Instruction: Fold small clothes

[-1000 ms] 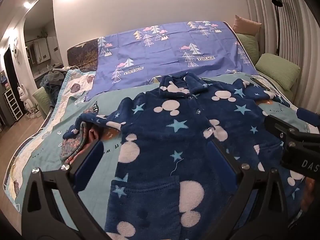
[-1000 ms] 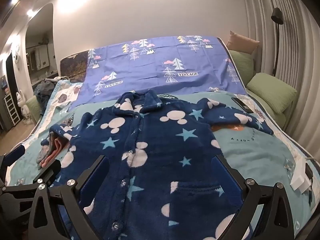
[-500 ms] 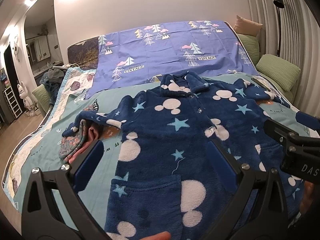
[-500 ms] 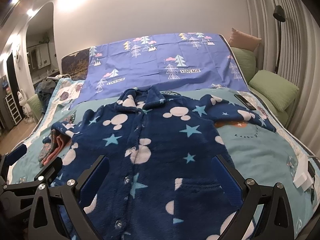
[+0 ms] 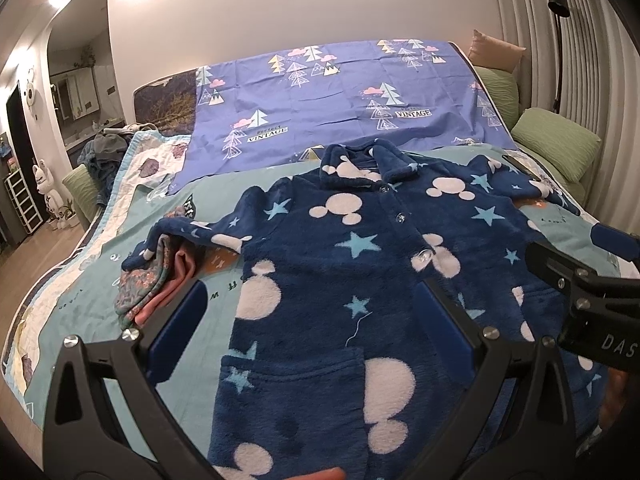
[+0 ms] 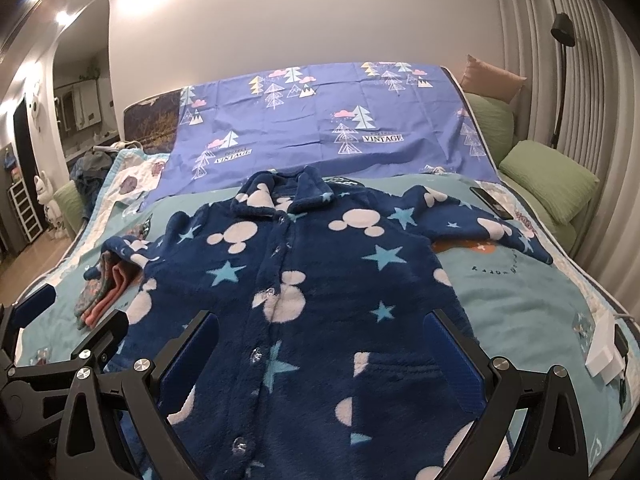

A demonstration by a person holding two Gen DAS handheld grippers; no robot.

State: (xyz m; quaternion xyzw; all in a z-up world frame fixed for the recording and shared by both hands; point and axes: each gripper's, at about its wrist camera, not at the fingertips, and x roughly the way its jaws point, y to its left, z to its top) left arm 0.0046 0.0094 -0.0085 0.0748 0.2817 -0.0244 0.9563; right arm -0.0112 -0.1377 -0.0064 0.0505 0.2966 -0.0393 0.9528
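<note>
Both my grippers hover open over the robe, a little higher than a second ago.

My left gripper [image 5: 308,320] and right gripper [image 6: 324,340] hold their fingers wide apart, gripping nothing, low over the hem. The robe [image 6: 320,280] lies flat, buttoned, collar away from me, on the bed [image 6: 520,300]. It sits slightly farther down in view than before. Its left sleeve drapes over folded clothes [image 5: 156,284]; the purple sheet [image 5: 340,100] lies beyond.

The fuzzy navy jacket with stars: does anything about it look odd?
Yes. The navy fleece jacket lies buttoned and flat, but one sleeve drapes over a folded pink and floral pile, so it sits bunched.
</note>
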